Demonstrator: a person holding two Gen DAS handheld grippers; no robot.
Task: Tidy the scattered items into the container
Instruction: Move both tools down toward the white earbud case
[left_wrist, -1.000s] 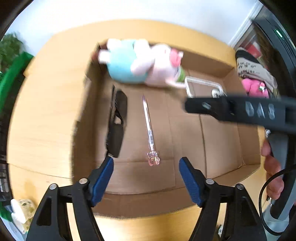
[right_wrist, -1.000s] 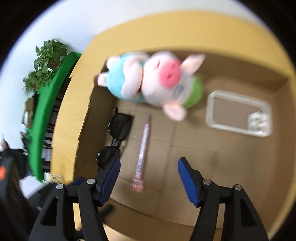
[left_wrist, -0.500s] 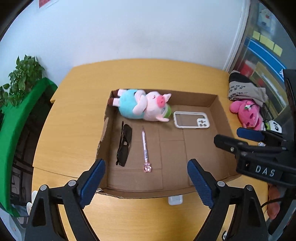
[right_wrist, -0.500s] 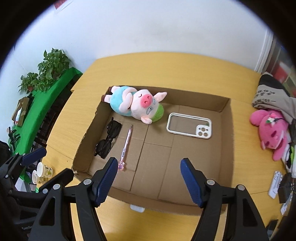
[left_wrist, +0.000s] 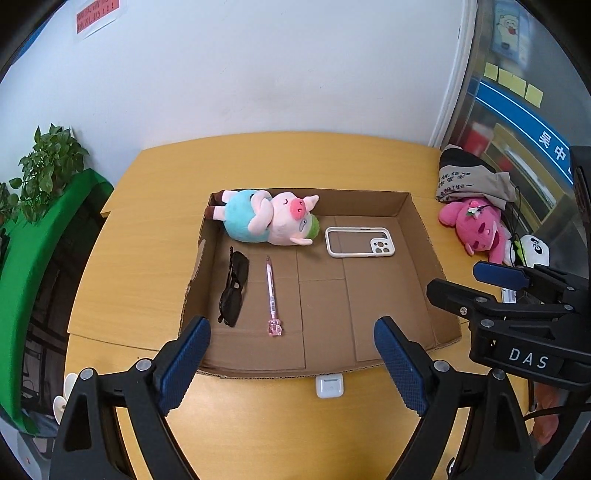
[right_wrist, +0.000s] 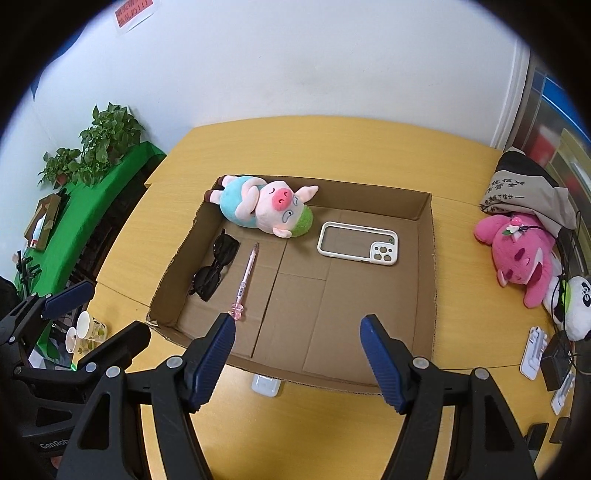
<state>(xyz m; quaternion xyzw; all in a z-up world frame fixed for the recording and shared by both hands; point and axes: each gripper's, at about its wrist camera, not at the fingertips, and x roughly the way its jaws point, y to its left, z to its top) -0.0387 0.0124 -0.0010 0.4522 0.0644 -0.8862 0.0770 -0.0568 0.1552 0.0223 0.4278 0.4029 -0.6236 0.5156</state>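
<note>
While tabletop (left_wrist: 147, 229) carries cardboard box (left_wrist: 417, 218) holding pig plush (left_wrist: 266, 219), phone case (left_wrist: 360, 242), sunglasses (left_wrist: 234, 288), pen (left_wrist: 271, 291), white earbud case (left_wrist: 329, 386) sits outside, touching box near edge. Case square, no long axis. Left gripper (left_wrist: 291, 362) and right gripper (right_wrist: 297, 354) both spread, empty, above it; neither clearly nearer.

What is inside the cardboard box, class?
Four things lie in the box: a plush pig at the back, a phone case beside it, sunglasses and a pink pen. Whatever is under the pig is hidden.
</note>
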